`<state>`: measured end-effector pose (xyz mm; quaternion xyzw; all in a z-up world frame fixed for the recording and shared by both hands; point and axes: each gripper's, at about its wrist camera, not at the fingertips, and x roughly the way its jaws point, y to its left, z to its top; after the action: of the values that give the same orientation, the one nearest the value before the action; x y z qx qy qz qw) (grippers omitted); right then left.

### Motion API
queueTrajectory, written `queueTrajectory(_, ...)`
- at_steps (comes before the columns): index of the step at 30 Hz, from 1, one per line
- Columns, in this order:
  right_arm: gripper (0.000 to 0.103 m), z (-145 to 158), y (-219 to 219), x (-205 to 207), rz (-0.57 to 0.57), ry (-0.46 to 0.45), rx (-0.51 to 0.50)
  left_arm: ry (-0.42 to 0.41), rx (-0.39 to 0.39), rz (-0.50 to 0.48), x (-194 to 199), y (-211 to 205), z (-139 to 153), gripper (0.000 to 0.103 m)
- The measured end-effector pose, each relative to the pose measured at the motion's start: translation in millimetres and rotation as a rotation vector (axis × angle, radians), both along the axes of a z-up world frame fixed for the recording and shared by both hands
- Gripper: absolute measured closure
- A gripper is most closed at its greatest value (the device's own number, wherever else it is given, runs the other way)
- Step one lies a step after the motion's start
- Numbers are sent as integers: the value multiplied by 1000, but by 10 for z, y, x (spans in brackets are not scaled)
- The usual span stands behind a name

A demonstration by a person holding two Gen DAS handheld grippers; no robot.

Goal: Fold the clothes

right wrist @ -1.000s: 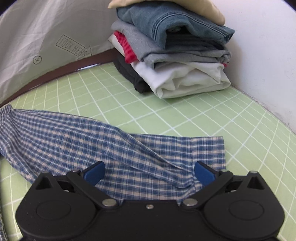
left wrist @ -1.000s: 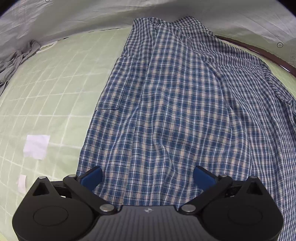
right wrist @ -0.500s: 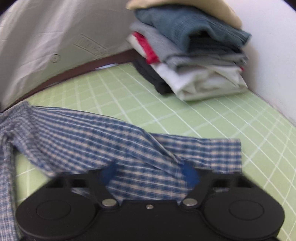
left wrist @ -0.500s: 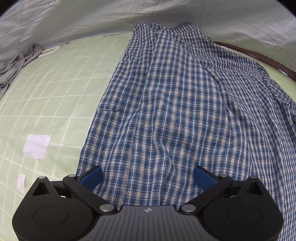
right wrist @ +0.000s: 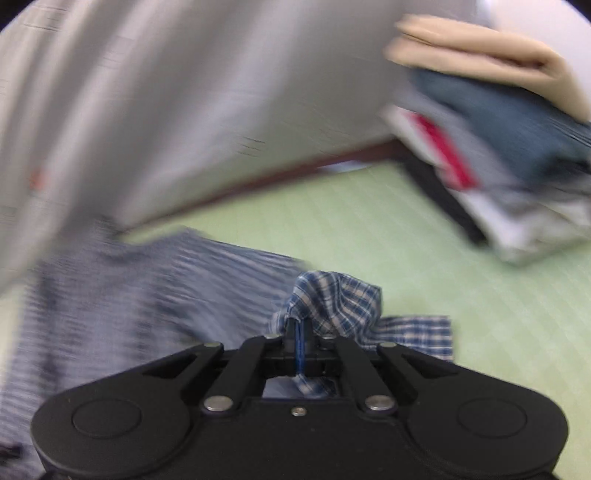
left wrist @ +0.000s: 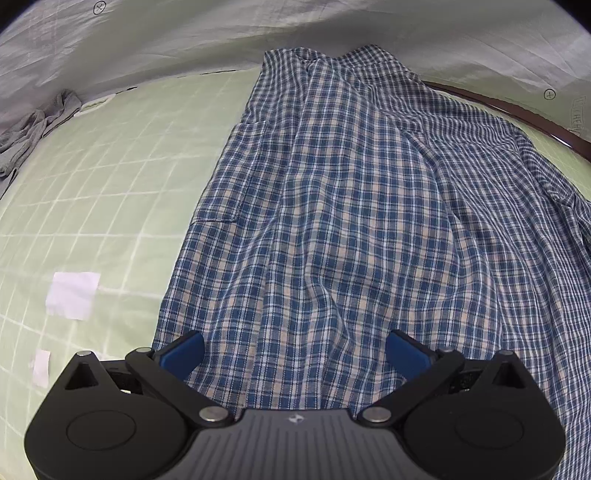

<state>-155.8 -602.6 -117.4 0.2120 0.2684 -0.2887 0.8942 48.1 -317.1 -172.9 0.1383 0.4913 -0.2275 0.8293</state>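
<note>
The plaid shirt (left wrist: 332,221) lies spread on the green gridded bench (left wrist: 110,166). It looks light and limp, bunching where pinched. The right tool (right wrist: 299,332) is clamped on its sleeve cuff (right wrist: 332,299); the left tool (left wrist: 295,350) hovers spread wide over the hem, a sound second hold.

On the grey sheet (left wrist: 332,33) behind the counter, two small circled cross marks were printed, one near its upper left and one at the right. Beside the right-hand mark, at the picture's edge, stood an outlined label of which only the letters "HEH" could be made out. The left gripper (left wrist: 295,354) bore a small emblem, not legible as text.
</note>
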Motion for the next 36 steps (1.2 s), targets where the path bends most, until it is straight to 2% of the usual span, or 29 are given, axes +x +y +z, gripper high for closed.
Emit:
queueTrajectory(2,102,89,271,228,138,-52,24,0,0,-3,3,3,1,0)
queueTrajectory(3,102,88,403,354,215,-53,45,0,-1,-3,5,4,2,0)
queueTrajectory(4,96,44,551,483,277,-7,40,1,-1,-2,8,4,3,0)
queueTrajectory(5,75,-6,700,613,336,45,32,2,-1,-2,10,3,4,0)
queueTrajectory(6,61,-87,835,700,373,102,-2,2,-1,-2,11,3,3,0)
queueTrajectory(7,38,-157,923,726,389,144,-18,2,-1,-2,10,6,4,0)
queueTrajectory(8,30,-224,1004,745,403,183,-31,2,-1,-4,10,10,7,0)
queueTrajectory(9,27,-242,1026,696,405,177,-24,1,-1,-5,12,14,10,0)
queueTrajectory(11,0,-240,1046,572,388,144,-9,-2,-3,-5,9,19,10,0)
queueTrajectory(14,0,-182,926,328,305,95,13,-2,-4,-2,9,18,14,0)
queueTrajectory(18,0,-125,721,-23,133,55,28,30,13,24,22,9,32,0)
queueTrajectory(20,0,-123,621,-206,40,77,-5,42,21,40,21,16,78,0)
queueTrajectory(24,0,-183,440,-472,-112,149,-64,-29,25,22,-55,-44,298,0)
queueTrajectory(27,0,-251,313,-603,-185,198,-82,-87,11,-16,-88,-181,499,0)
queueTrajectory(30,0,-326,201,-674,-238,245,-95,-105,-23,-74,-99,-386,635,0)
queueTrajectory(33,0,-399,94,-698,-267,258,-70,-67,-78,-146,-106,-667,676,0)
queueTrajectory(35,0,-442,29,-706,-277,263,-46,19,-155,-220,-72,-856,645,2)
queueTrajectory(36,0,-444,6,-709,-280,261,-40,70,-202,-245,-53,-937,621,8)
